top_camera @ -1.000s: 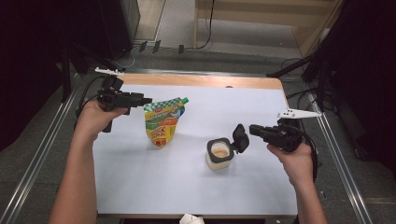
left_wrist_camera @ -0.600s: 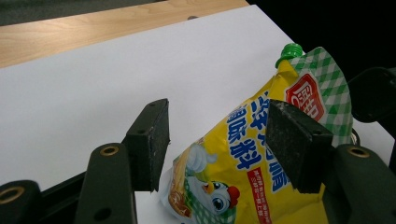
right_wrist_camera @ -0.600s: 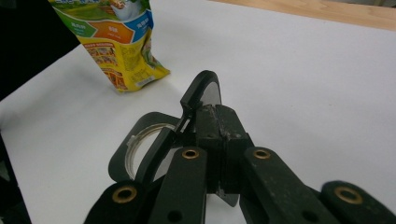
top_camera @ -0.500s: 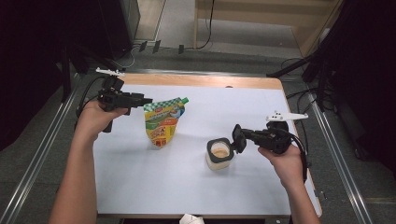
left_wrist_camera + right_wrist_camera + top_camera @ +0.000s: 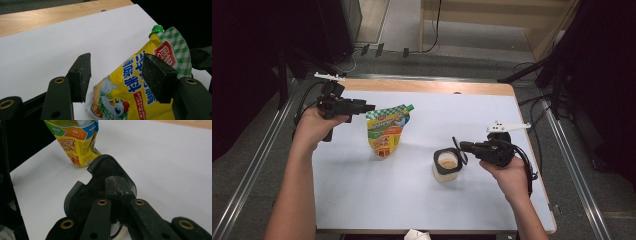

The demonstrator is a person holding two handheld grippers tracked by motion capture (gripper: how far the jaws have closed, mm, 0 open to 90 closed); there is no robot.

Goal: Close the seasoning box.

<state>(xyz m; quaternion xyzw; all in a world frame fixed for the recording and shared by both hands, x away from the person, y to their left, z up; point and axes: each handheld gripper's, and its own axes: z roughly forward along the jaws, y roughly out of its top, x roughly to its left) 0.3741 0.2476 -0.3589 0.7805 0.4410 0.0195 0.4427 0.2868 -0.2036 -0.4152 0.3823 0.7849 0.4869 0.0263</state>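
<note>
Yellow and green, a stand-up seasoning pouch (image 5: pixel 387 131) with a green screw cap (image 5: pixel 410 106) stands upright near the middle of a white table sheet (image 5: pixel 412 200), its long axis running from its base up to the cap at about one o'clock. The left gripper (image 5: pixel 368 107) hovers just beside the pouch's upper left corner, at about ten o'clock from the pouch's middle, jaws spread wide and pointing toward three o'clock; in the left gripper view the pouch (image 5: pixel 140 85) sits between and beyond the open pads, not yet touched. This hand is clearly the nearer one to the pouch. At about four o'clock from the pouch, well apart, sits a small square container (image 5: pixel 447 164) holding something pale tan. The right gripper (image 5: pixel 459 146) comes in from three o'clock and is clamped on the container's black lid (image 5: pixel 100 187), holding it raised on edge at the container's right rim. Nothing lies between the left gripper and the pouch. A wooden table edge (image 5: pixel 437 86) runs along twelve o'clock.
</note>
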